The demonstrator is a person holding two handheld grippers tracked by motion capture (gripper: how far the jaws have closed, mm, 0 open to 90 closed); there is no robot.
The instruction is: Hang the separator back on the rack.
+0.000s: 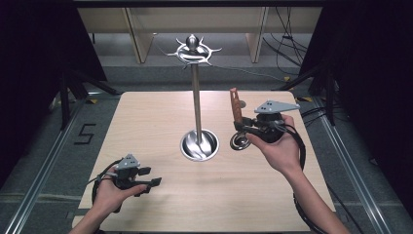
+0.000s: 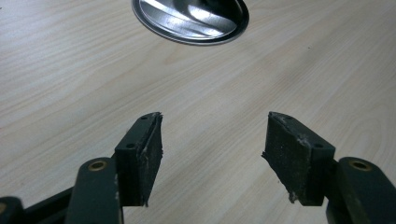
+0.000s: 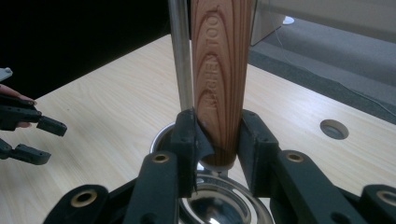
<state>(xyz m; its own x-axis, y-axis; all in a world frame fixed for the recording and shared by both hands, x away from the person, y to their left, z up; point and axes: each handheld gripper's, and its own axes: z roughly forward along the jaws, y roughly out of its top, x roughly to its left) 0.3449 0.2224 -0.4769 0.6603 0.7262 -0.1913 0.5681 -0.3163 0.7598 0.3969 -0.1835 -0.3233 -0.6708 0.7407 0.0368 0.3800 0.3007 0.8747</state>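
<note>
A kitchen tool with a wooden handle point(image 1: 236, 109) and a round metal head point(image 1: 239, 141) stands upright, head down, just right of the stand. My right gripper point(image 1: 245, 126) is shut on the handle's lower end point(image 3: 218, 70), right above the shiny head point(image 3: 219, 205). The metal stand has a thin pole point(image 1: 197, 102), a dish-shaped base point(image 1: 199, 145) and a ring of hooks point(image 1: 194, 48) at the top. In the right gripper view the pole point(image 3: 180, 56) rises close beside the handle. My left gripper point(image 1: 151, 176) hovers open near the table's front left, nothing between its pads point(image 2: 147, 154).
The wooden table point(image 1: 146, 122) has a small round hole point(image 3: 334, 129) at its right side. The stand's base point(image 2: 191, 21) lies ahead of the left gripper, which the right gripper view shows as a far-off left gripper point(image 3: 32, 137). Cables trail on the floor behind.
</note>
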